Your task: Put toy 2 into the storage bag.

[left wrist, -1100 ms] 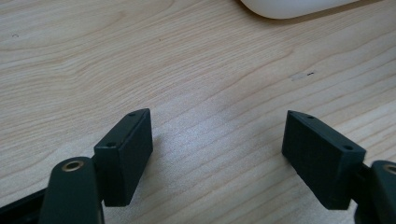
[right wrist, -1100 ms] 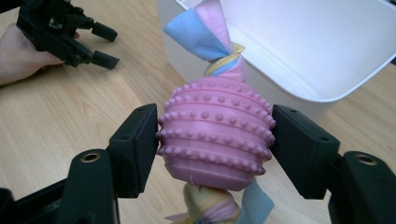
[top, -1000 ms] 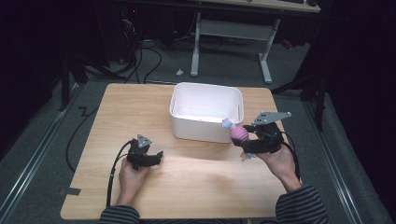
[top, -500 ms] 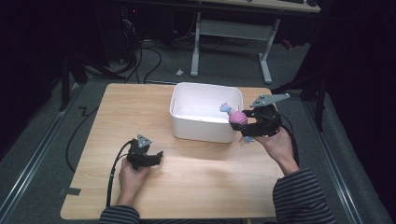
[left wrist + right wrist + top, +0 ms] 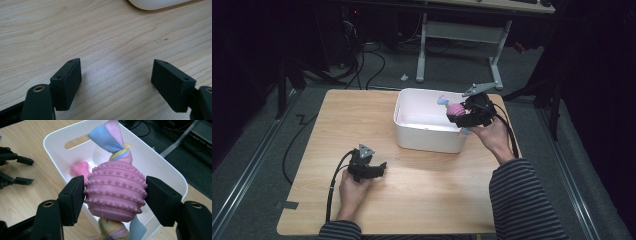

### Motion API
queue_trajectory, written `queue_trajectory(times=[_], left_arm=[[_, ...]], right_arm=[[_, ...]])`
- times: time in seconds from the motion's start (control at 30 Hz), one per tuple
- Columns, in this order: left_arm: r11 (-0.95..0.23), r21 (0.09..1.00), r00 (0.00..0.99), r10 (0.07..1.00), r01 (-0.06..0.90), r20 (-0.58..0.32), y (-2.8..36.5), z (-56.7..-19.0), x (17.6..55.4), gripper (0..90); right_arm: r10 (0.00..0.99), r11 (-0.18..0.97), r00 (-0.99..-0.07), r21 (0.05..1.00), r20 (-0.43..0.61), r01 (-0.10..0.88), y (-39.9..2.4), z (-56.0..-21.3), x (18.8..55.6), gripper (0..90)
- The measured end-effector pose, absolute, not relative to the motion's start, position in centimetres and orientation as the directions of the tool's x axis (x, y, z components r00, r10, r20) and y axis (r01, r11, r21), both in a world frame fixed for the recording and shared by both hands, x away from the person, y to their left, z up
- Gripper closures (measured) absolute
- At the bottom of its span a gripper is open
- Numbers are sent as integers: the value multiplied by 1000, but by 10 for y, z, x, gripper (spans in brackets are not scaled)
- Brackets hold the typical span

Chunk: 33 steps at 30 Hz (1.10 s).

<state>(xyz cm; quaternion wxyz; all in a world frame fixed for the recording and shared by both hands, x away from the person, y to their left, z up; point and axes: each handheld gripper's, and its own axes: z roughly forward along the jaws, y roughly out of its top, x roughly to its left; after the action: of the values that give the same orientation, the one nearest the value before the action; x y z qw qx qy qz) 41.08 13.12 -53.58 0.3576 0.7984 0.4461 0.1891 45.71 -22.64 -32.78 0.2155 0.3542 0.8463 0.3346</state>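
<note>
Forearms come in from the near edge of the bench (image 5: pixel 422 210), both in striped sleeves. My right hand (image 5: pixel 490 136) is stretched forward and raised, carrying the right hand-held gripper (image 5: pixel 460 116) over the right rim of the white bin (image 5: pixel 428 140), with its grey three-cornered plate on top. My left hand (image 5: pixel 352 186) lies low on the bench near its front left part, and the left hand-held gripper (image 5: pixel 379 168) points level towards the right, well apart from the bin. In the left gripper view its jaws stand released and wide, with bare wood between them. The right hand-held gripper (image 5: pixel 114 195) is clamped on a pink rubber ball (image 5: pixel 115 192), one pad pressed to each side. The ball is rounded, ringed with rows of small studs, and has fleece strips in pink, blue and yellow knotted through it, sticking out above and below. It hangs just above the bin's rim. Inside the bin, on its floor, lies a small pink heart-shaped toy (image 5: pixel 79 169).
</note>
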Motion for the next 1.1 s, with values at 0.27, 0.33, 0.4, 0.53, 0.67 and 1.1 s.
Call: queue_trajectory(times=[0.27, 0.33, 0.4, 0.53, 0.67, 1.1], left_arm=[[-348, 739, 531, 847, 577, -15, 131, -536, 411, 246], [-348, 739, 531, 847, 577, -16, 131, -536, 411, 246], [-346, 740, 531, 847, 577, -18, 131, -536, 411, 247], [-347, 740, 530, 848, 577, -15, 131, -536, 411, 246], [-348, 740, 530, 848, 576, -15, 131, -536, 411, 246], [-349, 739, 532, 847, 576, -14, 131, -536, 411, 245]], right_arm=[[746, 533, -660, 679, -94, 505, -215, -346, 480, 339], [737, 546, -669, 666, -93, 508, -212, -351, 484, 338], [735, 553, -672, 653, -88, 518, -209, -356, 486, 336], [709, 571, -704, 624, -48, 533, -205, -364, 489, 328], [700, 584, -712, 613, -51, 531, -203, -366, 488, 292], [731, 480, -677, 767, -81, 426, -236, -366, 419, 347]])
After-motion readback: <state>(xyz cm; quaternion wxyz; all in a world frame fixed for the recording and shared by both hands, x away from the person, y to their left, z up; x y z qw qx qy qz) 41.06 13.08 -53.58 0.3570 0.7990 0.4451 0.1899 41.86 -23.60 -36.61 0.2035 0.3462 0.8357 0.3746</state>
